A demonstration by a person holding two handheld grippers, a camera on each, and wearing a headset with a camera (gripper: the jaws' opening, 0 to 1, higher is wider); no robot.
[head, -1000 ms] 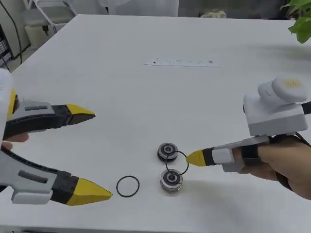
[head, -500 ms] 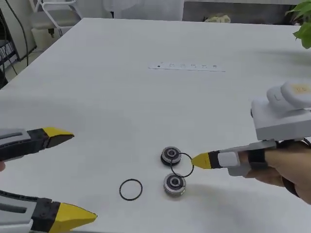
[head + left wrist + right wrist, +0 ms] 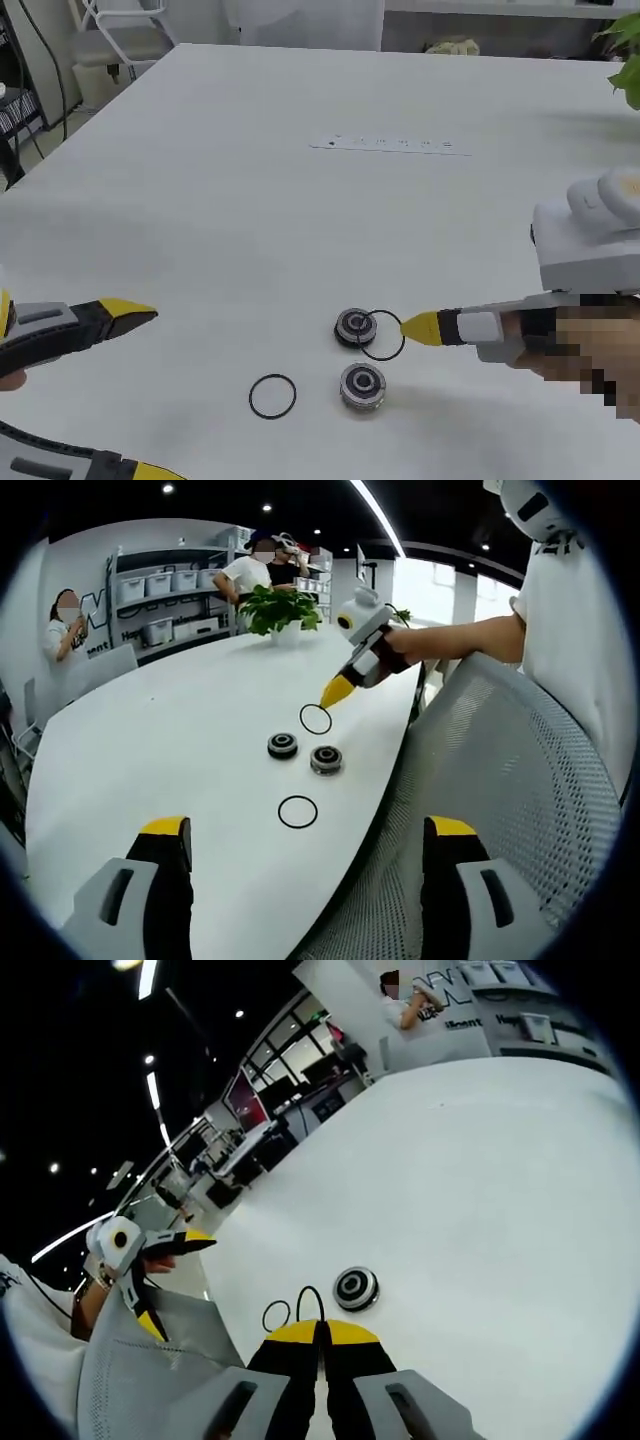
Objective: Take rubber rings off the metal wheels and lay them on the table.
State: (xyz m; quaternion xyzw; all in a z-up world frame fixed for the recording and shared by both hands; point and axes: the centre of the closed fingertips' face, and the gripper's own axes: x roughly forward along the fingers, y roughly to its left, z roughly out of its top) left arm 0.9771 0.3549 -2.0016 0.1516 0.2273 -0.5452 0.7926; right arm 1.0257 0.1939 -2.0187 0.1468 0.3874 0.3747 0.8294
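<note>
We take the near wheel (image 3: 362, 385) as our mark on the white bench (image 3: 250, 200). The far wheel (image 3: 355, 326) sits just beyond it, and the two do not touch. Both wheels lie flat, and we cannot tell whether either one carries a ring. The loose ring (image 3: 272, 396) lies flat on the bench just left of the near wheel, touching nothing.

Our right claw (image 3: 408, 327) reaches in from the right of the near wheel and a little beyond it. Its yellow tips are clamped on the pinched ring (image 3: 381, 336). In the right gripper view the two jaws press together, with a thin black arc rising from between them. In the head view the pinched ring overlaps the far wheel's edge. In the left gripper view the pinched ring (image 3: 316, 719) stands clear of both wheels. Whether it touches the bench we cannot tell.

Our left claw (image 3: 165, 395) hangs well left of the near wheel, jaws spread wide, gripping nothing.
</note>
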